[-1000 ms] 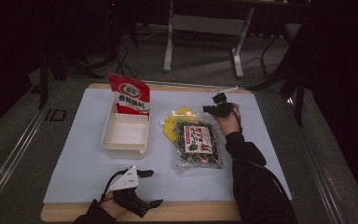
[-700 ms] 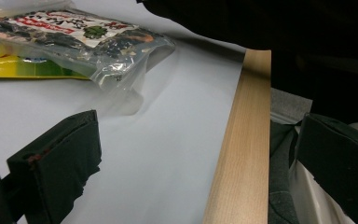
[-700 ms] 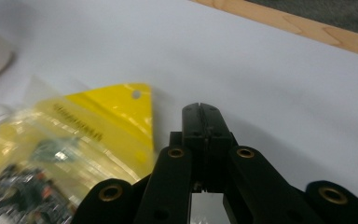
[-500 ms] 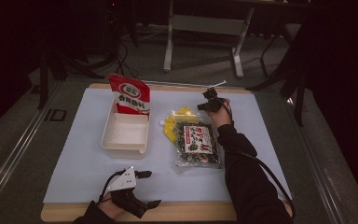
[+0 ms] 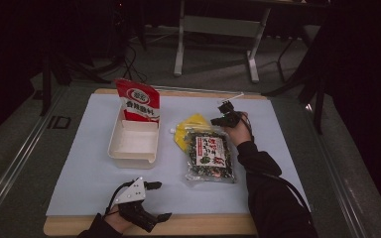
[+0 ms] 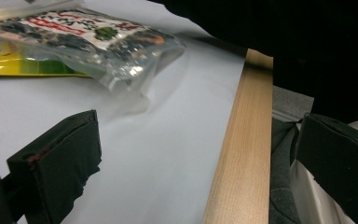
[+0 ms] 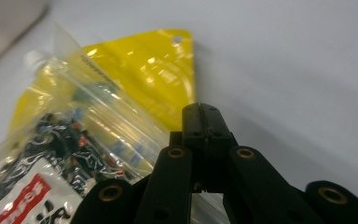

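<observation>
Tabletop (image 5: pixel 79 168): pale sheet, we see a cream plastic tray (image 5: pixel 134 144) from above.
Right tongs (image 7: pixel 200 116): pressed together, empty, over our clear seaweed packet (image 7: pixel 74 140) beside yellow pouch (image 7: pixel 163 65).
Left tongs (image 5: pixel 154 201): spread, near edge.

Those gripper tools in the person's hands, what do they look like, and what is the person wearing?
Each is a black hand-held tool with two jaws. The left gripper carries a grey three-cornered plate on top and has thick, blocky black pads. The right gripper has slim black linked bars with brass-coloured rivets, and a small green light shows on it from above. Both arms are in dark long sleeves.
</observation>
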The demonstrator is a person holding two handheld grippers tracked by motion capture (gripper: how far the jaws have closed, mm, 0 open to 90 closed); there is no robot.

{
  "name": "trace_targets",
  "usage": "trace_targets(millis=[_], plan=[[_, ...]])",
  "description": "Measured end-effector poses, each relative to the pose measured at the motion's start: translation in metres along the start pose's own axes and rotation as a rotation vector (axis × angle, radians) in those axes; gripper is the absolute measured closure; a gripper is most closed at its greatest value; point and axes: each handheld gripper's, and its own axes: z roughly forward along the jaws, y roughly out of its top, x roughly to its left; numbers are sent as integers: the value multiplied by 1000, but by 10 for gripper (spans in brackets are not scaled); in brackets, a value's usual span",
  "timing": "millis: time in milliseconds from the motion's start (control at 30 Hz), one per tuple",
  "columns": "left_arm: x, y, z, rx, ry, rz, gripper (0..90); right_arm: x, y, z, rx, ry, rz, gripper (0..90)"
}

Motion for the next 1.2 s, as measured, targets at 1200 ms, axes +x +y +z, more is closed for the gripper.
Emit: trace_targets(millis=[1200], plan=[[-2, 3, 3, -13, -6, -1, 13, 9, -72, -101, -122, 49, -75, 651]])
